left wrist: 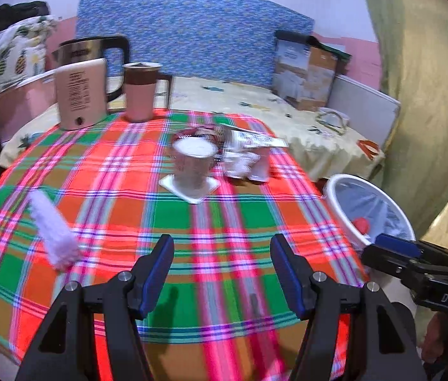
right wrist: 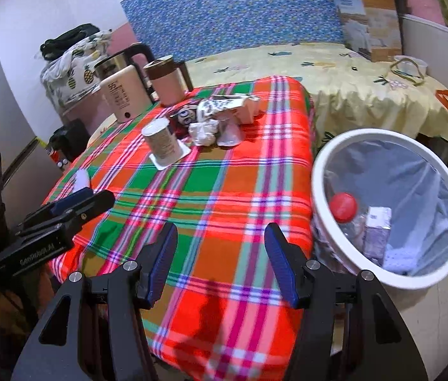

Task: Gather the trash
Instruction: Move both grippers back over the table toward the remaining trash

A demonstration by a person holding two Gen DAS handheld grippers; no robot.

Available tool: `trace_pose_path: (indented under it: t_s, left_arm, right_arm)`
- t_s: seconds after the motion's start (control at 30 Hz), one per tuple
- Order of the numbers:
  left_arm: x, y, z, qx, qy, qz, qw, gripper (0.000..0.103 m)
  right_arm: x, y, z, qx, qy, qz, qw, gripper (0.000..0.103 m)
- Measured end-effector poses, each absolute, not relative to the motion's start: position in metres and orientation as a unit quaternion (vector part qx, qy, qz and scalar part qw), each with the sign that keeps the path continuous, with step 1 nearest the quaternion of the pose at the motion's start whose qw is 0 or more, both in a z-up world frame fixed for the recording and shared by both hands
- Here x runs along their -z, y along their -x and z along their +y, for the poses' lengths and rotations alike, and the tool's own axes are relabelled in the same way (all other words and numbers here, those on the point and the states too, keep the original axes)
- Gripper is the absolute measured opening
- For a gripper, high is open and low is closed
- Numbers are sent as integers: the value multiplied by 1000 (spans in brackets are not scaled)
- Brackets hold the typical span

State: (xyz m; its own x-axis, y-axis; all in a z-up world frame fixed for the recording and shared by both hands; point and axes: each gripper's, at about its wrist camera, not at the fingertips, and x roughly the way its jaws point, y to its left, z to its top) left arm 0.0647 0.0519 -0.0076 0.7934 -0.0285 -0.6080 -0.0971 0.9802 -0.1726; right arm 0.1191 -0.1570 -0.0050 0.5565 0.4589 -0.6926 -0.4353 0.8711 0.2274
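With both my left gripper (left wrist: 222, 266) and right gripper (right wrist: 220, 254) spread wide and empty over the table's near edge, I'd reach for the crumpled wrappers (right wrist: 205, 131) mid-table toward the far edge, clamp them squarely, then carry them to the bin (right wrist: 319, 171) off the right edge.

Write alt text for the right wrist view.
The open right gripper hovers empty over a plaid tablecloth, with a white lined bin holding trash to its right and a paper cup beside crumpled wrappers farther back.
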Motion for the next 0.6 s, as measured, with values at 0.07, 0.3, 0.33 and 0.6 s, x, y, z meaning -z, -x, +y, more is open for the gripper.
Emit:
trace_pose_path:
  t_s: [0.07,0.3,0.33,0.6]
  left_arm:
    - [9,-62,64,-34,103,319,941,65]
    - [10,-56,110,-103,118,309,938,65]
    - [11,-55,116,-115,119,307,937,65]
    - [25,-61,161,-186,142,318,919,67]
  right_arm:
    - [5,-121,-151,-259,-11,397,880,59]
    - [3,-128,-132,-277,1,395,876,59]
    - [3,-129,-130,-280,1,394,876,59]
    - [1,-145,-104,-300,8,388,872,60]
